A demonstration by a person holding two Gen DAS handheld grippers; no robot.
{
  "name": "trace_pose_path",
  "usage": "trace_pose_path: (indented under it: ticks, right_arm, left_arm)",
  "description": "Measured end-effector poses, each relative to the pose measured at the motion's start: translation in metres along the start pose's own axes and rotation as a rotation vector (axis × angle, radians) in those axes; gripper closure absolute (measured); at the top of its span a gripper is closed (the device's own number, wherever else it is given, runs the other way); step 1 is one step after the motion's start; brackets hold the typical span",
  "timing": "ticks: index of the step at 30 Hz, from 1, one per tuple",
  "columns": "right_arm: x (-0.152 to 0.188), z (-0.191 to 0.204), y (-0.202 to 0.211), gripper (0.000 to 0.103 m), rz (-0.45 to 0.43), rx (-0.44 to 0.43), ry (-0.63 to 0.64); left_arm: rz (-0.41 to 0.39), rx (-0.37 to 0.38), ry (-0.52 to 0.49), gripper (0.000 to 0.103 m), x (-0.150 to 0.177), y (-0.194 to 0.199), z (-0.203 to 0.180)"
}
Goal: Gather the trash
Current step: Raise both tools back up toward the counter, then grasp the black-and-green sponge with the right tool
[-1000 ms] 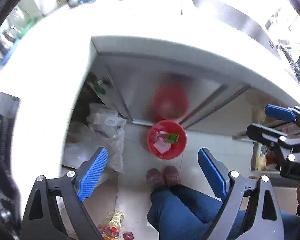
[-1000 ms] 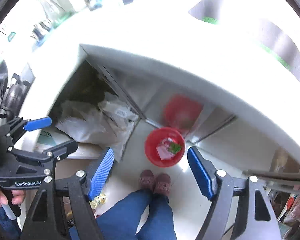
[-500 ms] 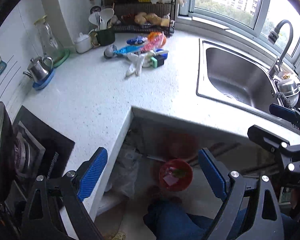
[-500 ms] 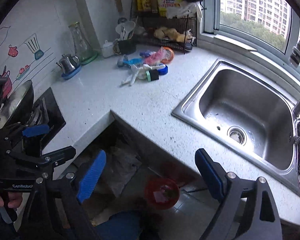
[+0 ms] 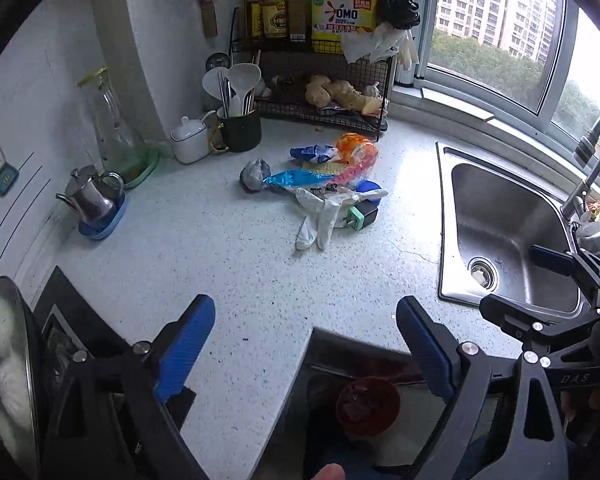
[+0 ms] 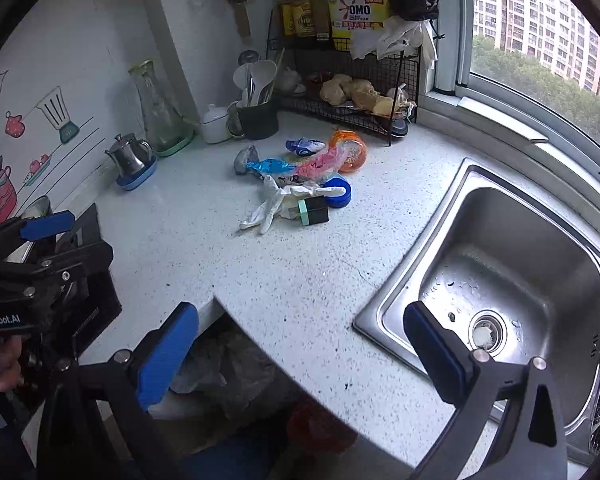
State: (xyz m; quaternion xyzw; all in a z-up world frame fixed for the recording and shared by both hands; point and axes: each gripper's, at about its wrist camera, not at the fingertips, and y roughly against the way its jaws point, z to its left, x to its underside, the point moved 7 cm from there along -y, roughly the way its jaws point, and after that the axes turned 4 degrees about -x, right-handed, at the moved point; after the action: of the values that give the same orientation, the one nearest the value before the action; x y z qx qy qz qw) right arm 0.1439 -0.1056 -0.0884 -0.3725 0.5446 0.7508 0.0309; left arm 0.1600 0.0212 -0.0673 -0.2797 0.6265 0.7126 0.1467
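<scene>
— Where do we stand with the trash?

— We see it heaped near the back of the speckled table point(image 5: 228, 248): a white glove point(image 5: 320, 216), a blue foil wrapper point(image 5: 296, 178), a grey crumpled wad point(image 5: 255, 174), an orange-and-pink bag point(image 5: 356, 156), a blue lid point(image 6: 338, 194) and a small green-and-black box point(image 5: 362, 216), all touching or just beside one another, in front of the wire rack point(image 5: 332, 80).

— And our tongs?

— Our left tongs point(image 5: 306, 350) stand wide with nothing between the blue pads, over the table's front edge. Our right tongs point(image 6: 300, 344) are opening, also with nothing between them, above the table's corner beside the sink point(image 6: 512, 264).

— The bin?

— We glimpse a red bin point(image 5: 366, 406) down on the floor below the table edge, with scraps inside it, well apart from the heap.
</scene>
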Motion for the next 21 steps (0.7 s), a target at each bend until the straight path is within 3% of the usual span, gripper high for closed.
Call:
trace_pose_path:
  ticks: [2,9,21]
  right_arm:
    - [-0.012,0.000,-0.011,0.001,0.010,0.010,0.007]
    - [-0.040,-0.016,-0.066,0.001,0.091,0.084,0.004]
    - [-0.062,-0.030,-0.154,0.001,0.257,0.101,-0.002]
  left_arm:
    - [0.018,0.013,0.002,0.000,-0.013,-0.015,0.006]
    - [0.100,0.055,-0.016,0.000,-0.049,-0.078,0.022]
    - [0.228,0.122,-0.059,0.000,-0.076,-0.169,0.030]
